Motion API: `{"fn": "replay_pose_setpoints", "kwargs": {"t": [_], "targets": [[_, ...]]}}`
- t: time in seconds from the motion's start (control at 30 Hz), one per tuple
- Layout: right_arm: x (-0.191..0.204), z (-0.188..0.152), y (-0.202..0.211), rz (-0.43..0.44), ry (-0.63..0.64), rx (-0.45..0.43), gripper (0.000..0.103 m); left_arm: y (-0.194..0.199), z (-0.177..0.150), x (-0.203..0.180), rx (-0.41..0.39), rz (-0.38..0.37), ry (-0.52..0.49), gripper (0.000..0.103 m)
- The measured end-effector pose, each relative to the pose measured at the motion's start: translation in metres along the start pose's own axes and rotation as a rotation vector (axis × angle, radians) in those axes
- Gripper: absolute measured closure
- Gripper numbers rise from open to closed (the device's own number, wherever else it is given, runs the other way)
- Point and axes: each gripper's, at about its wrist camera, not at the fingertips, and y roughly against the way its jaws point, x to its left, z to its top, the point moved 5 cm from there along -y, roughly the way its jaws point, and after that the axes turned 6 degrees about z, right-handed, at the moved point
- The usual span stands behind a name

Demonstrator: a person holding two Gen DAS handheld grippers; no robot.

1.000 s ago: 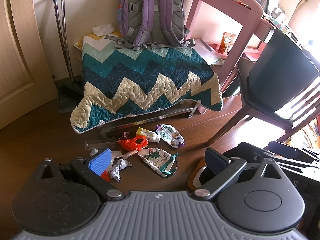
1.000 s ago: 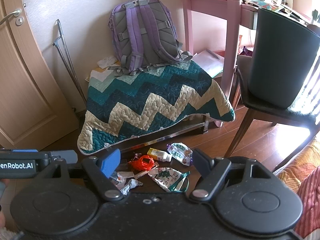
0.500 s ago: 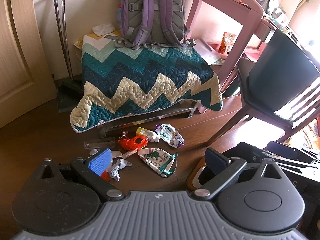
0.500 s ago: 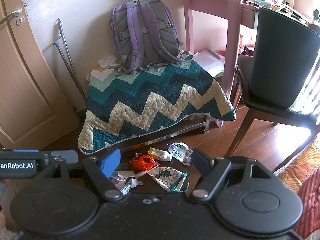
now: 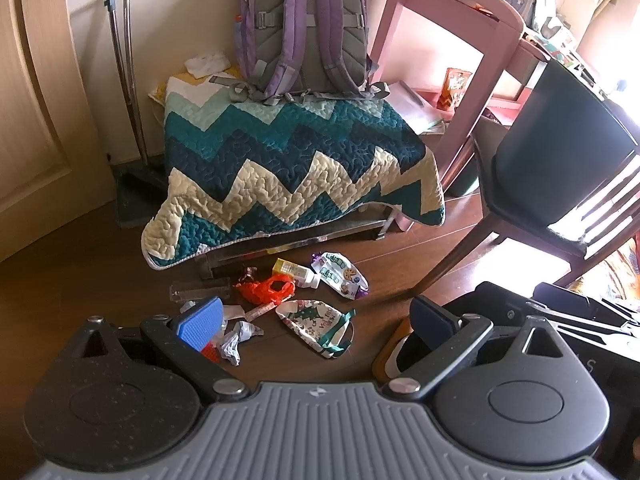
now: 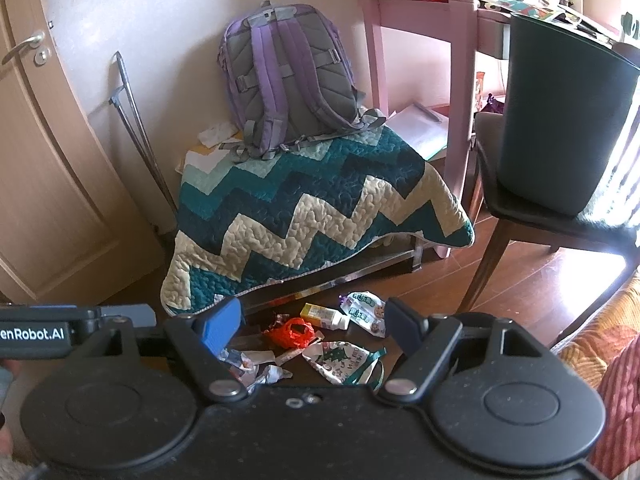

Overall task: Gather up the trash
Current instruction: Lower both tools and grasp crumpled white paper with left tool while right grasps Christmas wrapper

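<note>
Trash lies on the dark wood floor in front of a quilt-covered bench: an orange plastic bag [image 5: 266, 289], a small yellow and white bottle [image 5: 296, 272], a cookie wrapper [image 5: 339, 276], a white and green printed pouch [image 5: 318, 326], crumpled paper [image 5: 236, 338] and a clear plastic box [image 5: 200, 290]. My left gripper [image 5: 314, 320] is open and empty above and short of the pile. My right gripper [image 6: 314, 322] is open and empty, also above the pile; the orange bag [image 6: 290, 332] and pouch [image 6: 340, 362] show between its fingers.
A purple backpack [image 5: 306, 28] stands on the zigzag quilt [image 5: 288, 168]. A dark bin [image 6: 560, 120] sits on a wooden chair [image 5: 532, 208] to the right. A pink desk [image 6: 420, 40] stands behind, a door [image 6: 48, 180] at left, a dustpan [image 5: 136, 196] by the wall.
</note>
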Motion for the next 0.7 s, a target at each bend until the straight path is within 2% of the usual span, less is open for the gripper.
{"fn": "replay_pose_setpoints", "kwargs": {"t": [0.13, 0.23, 0.33, 0.43, 0.6, 0.7], "targets": [[-0.006, 0.003, -0.001, -0.007, -0.021, -0.007, 0.024, 0.003, 0.006, 0.001, -0.016, 0.009, 0.012, 0.003], [-0.013, 0.006, -0.008, -0.03, -0.026, -0.005, 0.024, -0.002, 0.014, 0.013, -0.045, 0.052, 0.023, 0.003], [-0.018, 0.008, -0.027, -0.034, -0.025, 0.026, 0.024, -0.021, 0.025, 0.036, -0.019, 0.079, 0.063, 0.003], [-0.02, 0.013, -0.057, -0.022, -0.018, 0.064, 0.024, -0.048, 0.034, 0.063, 0.014, 0.117, 0.098, 0.003], [-0.011, 0.023, -0.122, 0.101, 0.038, 0.095, 0.024, -0.108, 0.04, 0.103, 0.029, 0.171, 0.074, 0.003], [-0.005, 0.027, -0.174, 0.134, 0.064, 0.135, 0.024, -0.15, 0.034, 0.12, 0.078, 0.179, 0.073, 0.003]]}}
